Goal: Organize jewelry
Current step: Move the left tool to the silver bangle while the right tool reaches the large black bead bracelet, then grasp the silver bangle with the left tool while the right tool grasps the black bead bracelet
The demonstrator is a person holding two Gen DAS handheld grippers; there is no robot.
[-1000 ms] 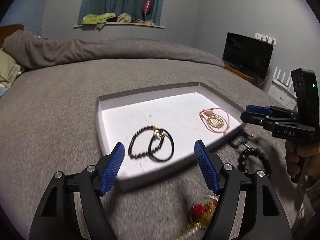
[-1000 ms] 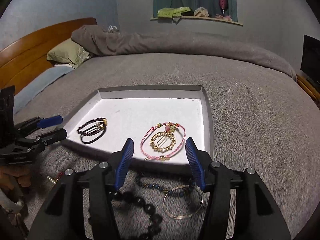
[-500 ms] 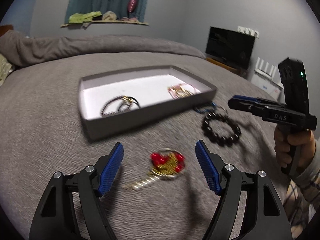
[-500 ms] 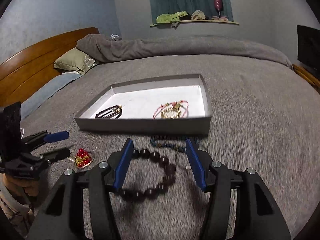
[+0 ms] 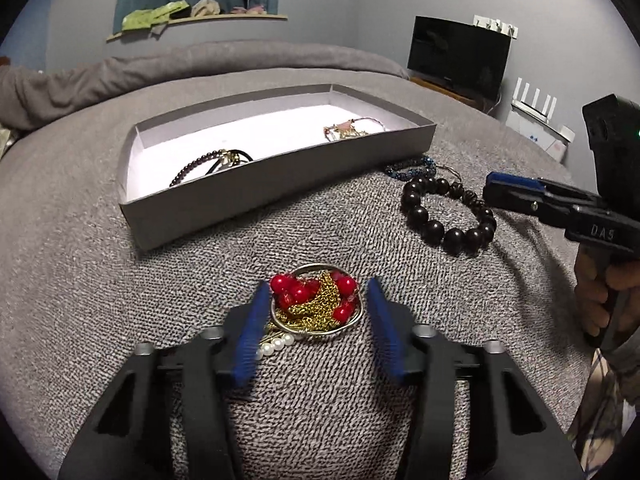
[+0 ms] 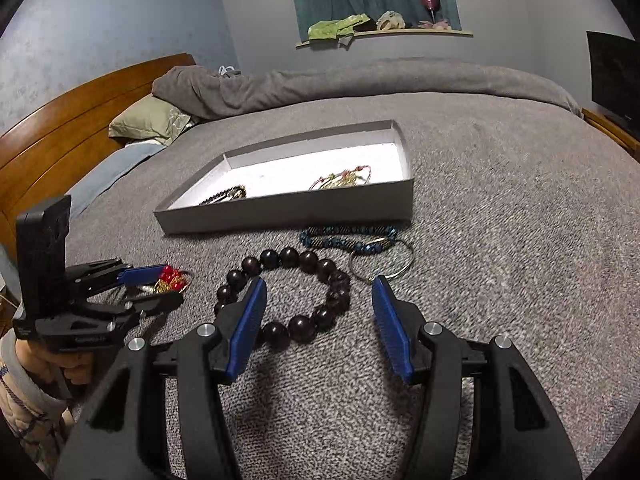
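Jewelry is split between the grey tray and the bed: the left hand-held gripper, jaws just closing, brackets the red-bead bracelet without pinching, while the right hand-held gripper hangs half-open over the dark-bead bracelet, each seemingly aimed for traying.

Two fisheye cameras ride low over a grey bedspread, each looking forward and down along its own fingers toward the window wall. Both share the grey tray and dark bead bracelet, and each catches the other gripper at its edge.
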